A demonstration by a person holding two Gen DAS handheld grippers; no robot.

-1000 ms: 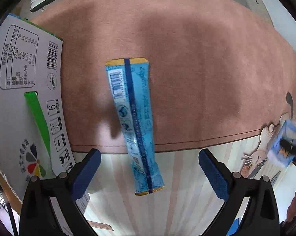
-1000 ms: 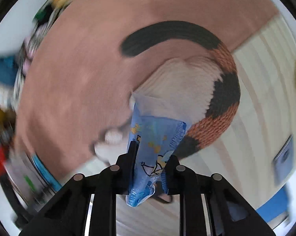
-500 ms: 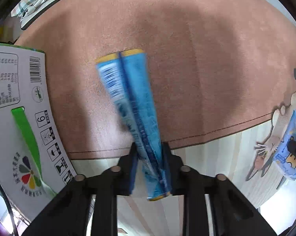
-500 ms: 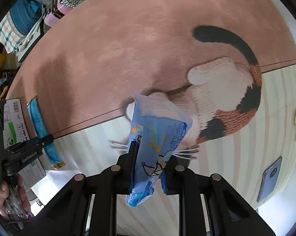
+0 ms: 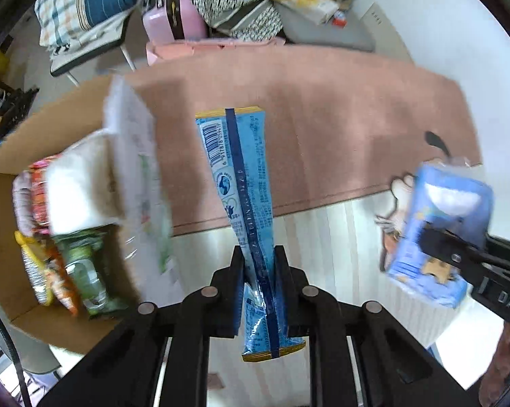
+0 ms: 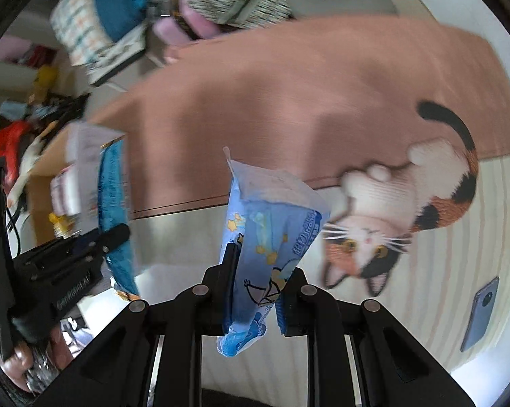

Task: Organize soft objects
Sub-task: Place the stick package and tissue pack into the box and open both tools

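The long blue packet (image 5: 244, 183) was pinched low on its length in my left gripper (image 5: 259, 288), jaws pressed flat against both faces, and it hung clear of the rug (image 5: 322, 108). Its long axis ran straight away from the camera along the fingers: the yellow-edged end with the barcode pointed forward, the other yellow-edged end poked out behind the jaws. It looked light and limp, a thin film sleeve with a seam down the middle, so I judged it would flop or fold if swung hard, and the film could slide in the pads. Holding near one end as I did left most of it unsupported; a grip closer to the middle would steady it.

My right gripper (image 6: 255, 281) was pinching the pale blue tissue pack (image 6: 272, 234) across its lower part, the sealed top flap pointing forward and up, tilted a little left. It seemed soft and squashy, safe to squeeze, and it too was off the floor.

To the left stood the open cardboard box (image 5: 24, 156), already holding bright snack bags (image 5: 51, 271) and white soft packs (image 5: 82, 183). I judged both packets were bound there. A phone (image 6: 480, 312) lay on the pale striped part of the cat rug, well apart.
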